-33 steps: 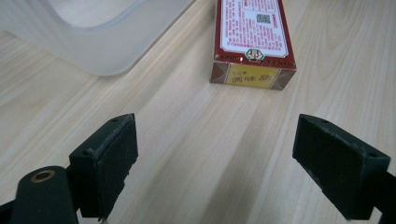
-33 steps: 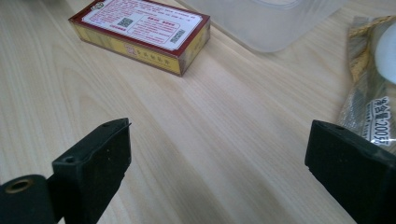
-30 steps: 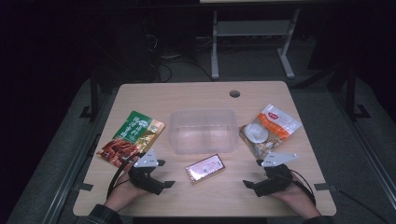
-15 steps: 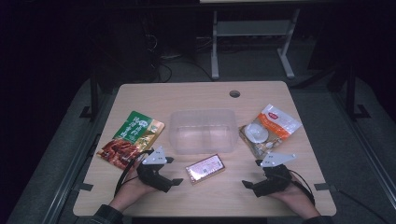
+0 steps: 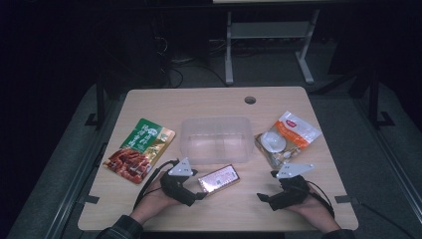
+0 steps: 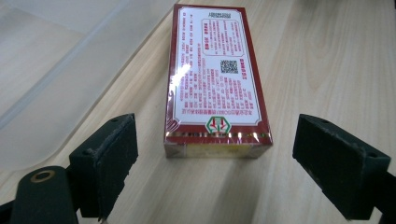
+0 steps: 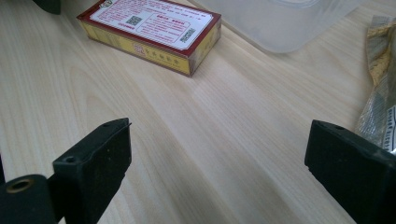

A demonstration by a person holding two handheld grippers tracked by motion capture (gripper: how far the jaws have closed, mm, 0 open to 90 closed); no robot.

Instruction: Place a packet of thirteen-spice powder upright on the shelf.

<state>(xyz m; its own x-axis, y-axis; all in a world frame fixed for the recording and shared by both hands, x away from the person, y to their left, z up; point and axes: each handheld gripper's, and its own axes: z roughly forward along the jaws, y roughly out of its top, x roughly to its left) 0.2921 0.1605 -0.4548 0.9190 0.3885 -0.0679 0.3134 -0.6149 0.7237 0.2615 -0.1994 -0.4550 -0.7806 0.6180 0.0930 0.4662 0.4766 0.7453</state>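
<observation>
Box print is too small to read, and your right gripper (image 5: 263, 198) view cuts off the white snack bag (image 5: 287, 138). The red-and-yellow box (image 6: 215, 79) lies flat on the table (image 5: 209, 102), just in front of the clear plastic bin (image 5: 216, 139). Its long axis runs straight away from your left gripper (image 6: 215, 161), short end facing it. Left jaws spread wide, flanking that end without touching. Right jaws spread over bare wood.
</observation>
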